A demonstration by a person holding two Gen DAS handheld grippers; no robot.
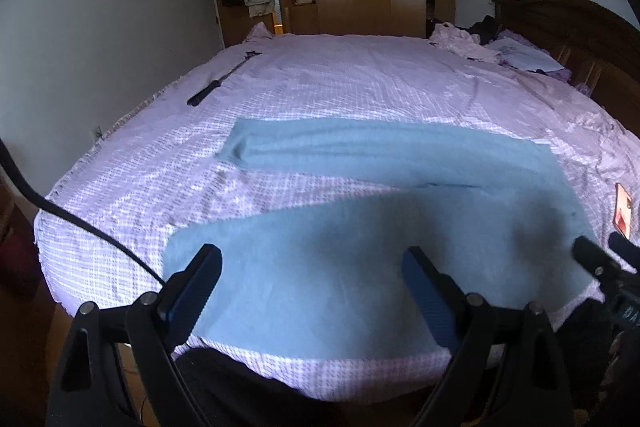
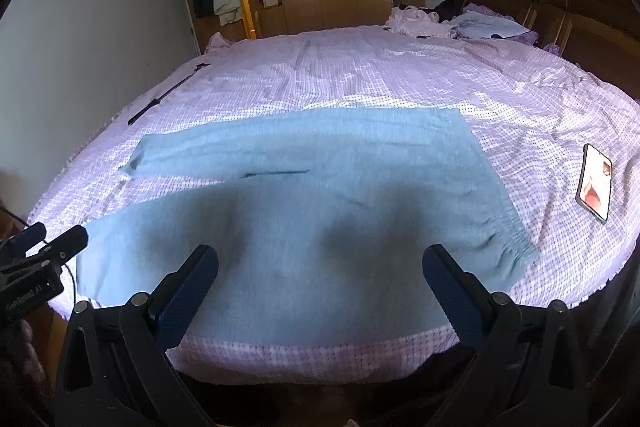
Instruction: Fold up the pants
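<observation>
**Pants laid out, both claws poised at the near edge**

The blue pants [image 2: 304, 203] lie flat on the lilac checked bedspread [image 2: 360, 83], legs spread apart and running leftward, elastic waistband to the right — spread wide, I'd guess, so the legs can be brought together first. The left gripper [image 1: 312, 291] hovers over the nearer leg, the right gripper [image 2: 320, 287] over the seat, both with jaws spread wide and holding nothing. A phone [image 2: 595, 187] sits well apart on the right, a black rod [image 1: 222, 79] far left — neither is in the way.
</observation>
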